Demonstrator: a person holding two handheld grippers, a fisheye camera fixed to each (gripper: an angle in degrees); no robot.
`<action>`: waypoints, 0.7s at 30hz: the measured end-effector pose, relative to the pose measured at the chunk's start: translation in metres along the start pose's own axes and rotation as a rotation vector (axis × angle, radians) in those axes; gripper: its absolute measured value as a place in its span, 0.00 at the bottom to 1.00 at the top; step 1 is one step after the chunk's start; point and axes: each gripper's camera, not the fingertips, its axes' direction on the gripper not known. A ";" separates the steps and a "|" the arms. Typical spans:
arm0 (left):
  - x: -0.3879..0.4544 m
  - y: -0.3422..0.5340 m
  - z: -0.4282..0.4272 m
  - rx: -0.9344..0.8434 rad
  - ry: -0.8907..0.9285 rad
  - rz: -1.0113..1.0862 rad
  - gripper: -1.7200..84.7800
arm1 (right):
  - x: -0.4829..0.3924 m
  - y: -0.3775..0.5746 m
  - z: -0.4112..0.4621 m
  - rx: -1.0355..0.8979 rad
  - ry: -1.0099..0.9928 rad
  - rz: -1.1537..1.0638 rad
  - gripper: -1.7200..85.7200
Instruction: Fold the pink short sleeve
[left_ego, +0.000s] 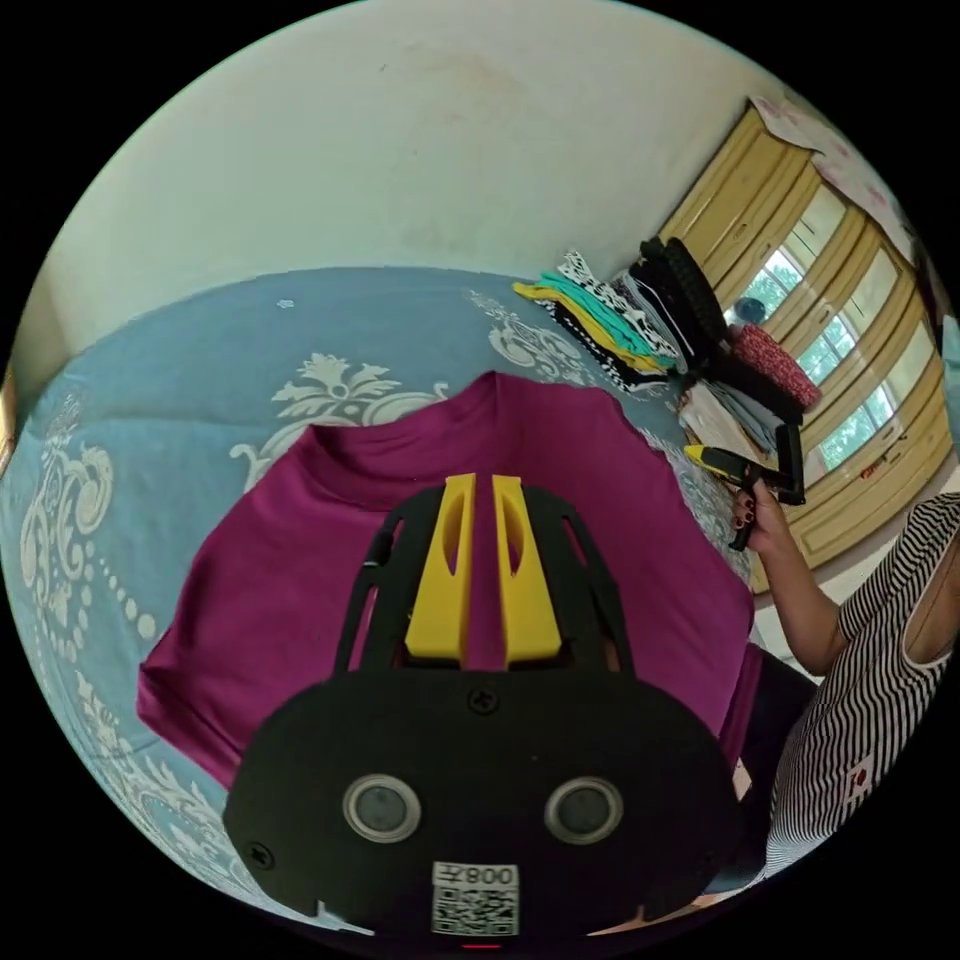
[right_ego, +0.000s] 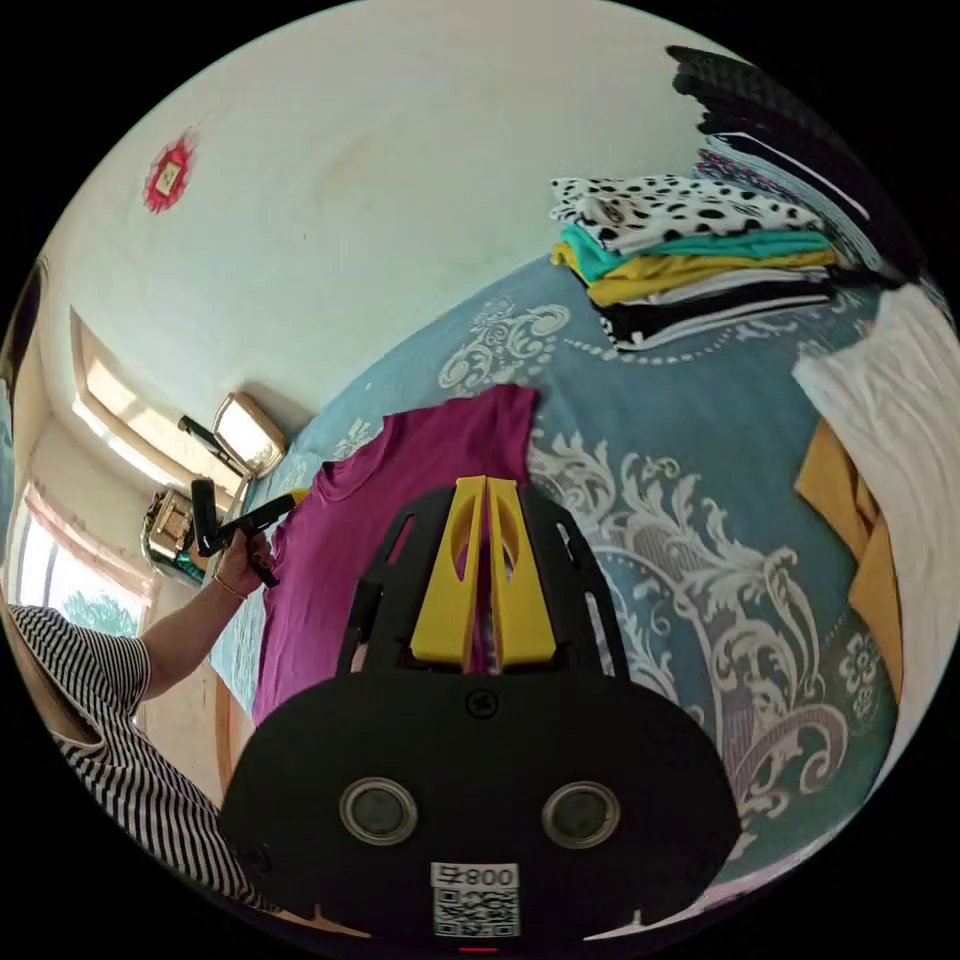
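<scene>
The pink short sleeve shirt (left_ego: 270, 560) lies spread flat on the blue patterned bedsheet (left_ego: 150, 380), neckline toward the wall. In the left gripper view my left gripper (left_ego: 484, 482) hovers over the shirt's middle, its yellow jaws nearly touching with nothing between them. The right gripper (left_ego: 712, 460) is held in a hand off the shirt's right edge. In the right gripper view my right gripper (right_ego: 486, 482) is shut and empty above the shirt (right_ego: 400, 470), near its sleeve edge. The left gripper (right_ego: 275, 508) appears beyond the shirt's far side, raised in a hand.
A stack of folded clothes (right_ego: 690, 265) sits on the bedsheet (right_ego: 700, 420) near the wall, with a dark pile (left_ego: 690, 290) beside it. White cloth (right_ego: 900, 400) and mustard cloth (right_ego: 860, 530) lie at the right. A person in a striped top (left_ego: 870, 680) stands by the bed.
</scene>
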 end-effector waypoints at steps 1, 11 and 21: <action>0.006 -0.005 0.008 -0.020 0.017 0.022 0.06 | 0.006 0.009 -0.004 0.008 0.014 0.023 0.04; 0.120 -0.146 0.149 -0.197 0.235 0.391 0.11 | 0.034 0.030 0.010 -0.046 0.071 0.038 0.09; 0.203 -0.241 0.259 -0.397 0.160 0.637 0.12 | 0.047 0.032 0.020 -0.095 0.057 0.054 0.09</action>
